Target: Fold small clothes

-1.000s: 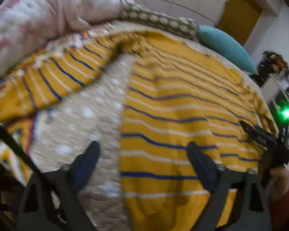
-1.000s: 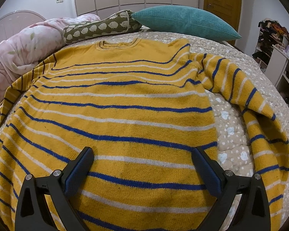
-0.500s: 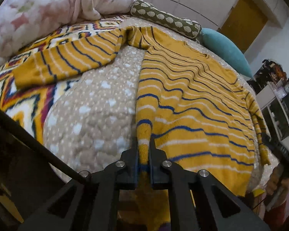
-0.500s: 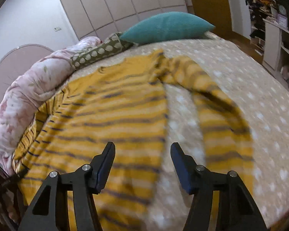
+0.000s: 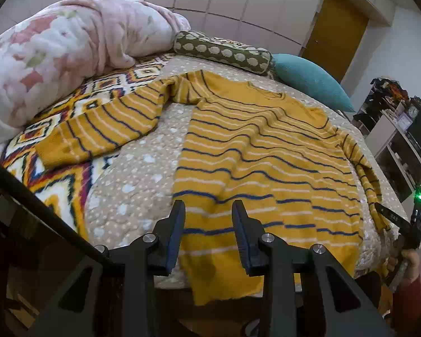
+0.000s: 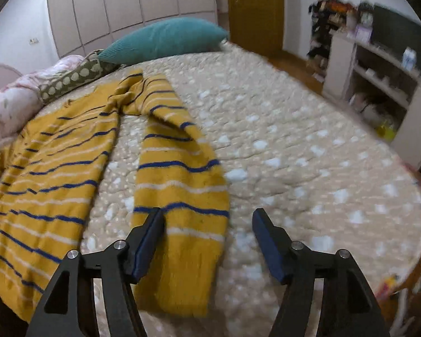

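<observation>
A home bedroom: a bed with a quilted cover, pillows, a folded duvet, wall-length wardrobes and cluttered shelves.

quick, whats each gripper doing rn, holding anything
Left gripper: open, jaws just reopened, over the hem of the yellow knit sweater with blue and white stripes, gripping nothing.
Right gripper: open, jaws narrowing, above the sweater's sleeve, holding nothing.

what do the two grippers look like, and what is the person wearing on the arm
Both the left gripper and the right gripper are matte black angular frames with silver bolt heads and two long fingers faced with ribbed dark blue pads. In the left wrist view, a green light glows by the other gripper, above a red sleeve.
</observation>
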Demonstrator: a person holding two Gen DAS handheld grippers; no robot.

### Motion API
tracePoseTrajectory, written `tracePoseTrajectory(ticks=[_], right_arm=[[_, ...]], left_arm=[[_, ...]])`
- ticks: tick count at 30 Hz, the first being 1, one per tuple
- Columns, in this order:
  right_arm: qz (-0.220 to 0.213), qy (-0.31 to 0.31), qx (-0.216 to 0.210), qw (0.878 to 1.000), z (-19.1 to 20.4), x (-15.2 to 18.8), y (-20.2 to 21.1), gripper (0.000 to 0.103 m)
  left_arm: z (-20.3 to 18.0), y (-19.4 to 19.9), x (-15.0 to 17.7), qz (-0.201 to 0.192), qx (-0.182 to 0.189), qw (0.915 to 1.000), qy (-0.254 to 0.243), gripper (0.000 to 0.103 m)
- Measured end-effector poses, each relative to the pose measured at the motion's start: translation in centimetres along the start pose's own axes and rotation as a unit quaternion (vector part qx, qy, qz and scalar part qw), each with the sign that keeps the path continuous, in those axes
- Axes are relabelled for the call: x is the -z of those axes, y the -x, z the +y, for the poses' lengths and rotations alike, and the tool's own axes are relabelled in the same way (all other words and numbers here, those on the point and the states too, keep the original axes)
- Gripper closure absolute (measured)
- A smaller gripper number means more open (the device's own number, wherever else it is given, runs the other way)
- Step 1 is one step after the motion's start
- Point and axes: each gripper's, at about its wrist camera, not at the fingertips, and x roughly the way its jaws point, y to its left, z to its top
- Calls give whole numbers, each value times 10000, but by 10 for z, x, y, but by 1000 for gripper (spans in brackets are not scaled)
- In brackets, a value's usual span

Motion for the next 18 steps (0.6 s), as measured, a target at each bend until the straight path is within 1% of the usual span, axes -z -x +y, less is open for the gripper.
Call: tracePoseTrajectory(ticks=[1, 2, 3, 4, 5, 7, 9, 10, 11, 12, 13, 15, 16, 18], right_arm=[[65, -50, -216, 9997, -3, -4, -2, 64], [155, -62, -378, 9991, -5, -10, -2, 86], [201, -20, -443, 9988, -5, -16, -1, 94], [179, 133, -370, 9991, -5, -25, 3, 95], [57, 389, -64, 9992, -3, -37, 9, 95], [-350, 856, 701, 9932, -4, -63, 26, 96], [-915, 1076, 1480, 9789, -9, -90, 49, 97], [-1176, 1132, 1787, 9703, -12, -99, 61, 97], [-1418, 1203, 2057, 9608, -14, -106, 72, 97], [-1549, 1244, 2205, 9549, -16, -108, 79, 97], [-1588, 1230, 2240, 9537, -18, -107, 82, 97], [-1501, 1097, 2270, 9560, -27, -95, 81, 96], [-1374, 1040, 2286, 9581, -33, -86, 75, 96], [-985, 910, 2382, 9619, -49, -61, 60, 96]], left_arm=[[-3, 0, -2, 4, 35, 10000, -12, 70], [-6, 0, -4, -2, 68, 10000, -24, 70], [-9, -1, -6, -15, 99, 9999, -44, 70], [-13, -1, -8, -41, 127, 9999, -72, 70], [-16, -1, -10, -63, 143, 9998, -97, 70], [-20, 0, -12, -118, 189, 9997, -127, 69], [-24, 2, -14, -166, 227, 9995, -136, 68], [-24, 2, -14, -181, 234, 9995, -143, 67], [-25, 2, -13, -197, 235, 9994, -150, 66], [-25, 1, -12, -199, 222, 9994, -152, 65], [-25, 0, -11, -190, 210, 9995, -151, 64], [-24, -3, -9, -126, 189, 9996, -138, 64], [-22, -5, -7, -78, 177, 9997, -120, 64], [-17, -8, -6, 5, 139, 9999, -77, 64]])
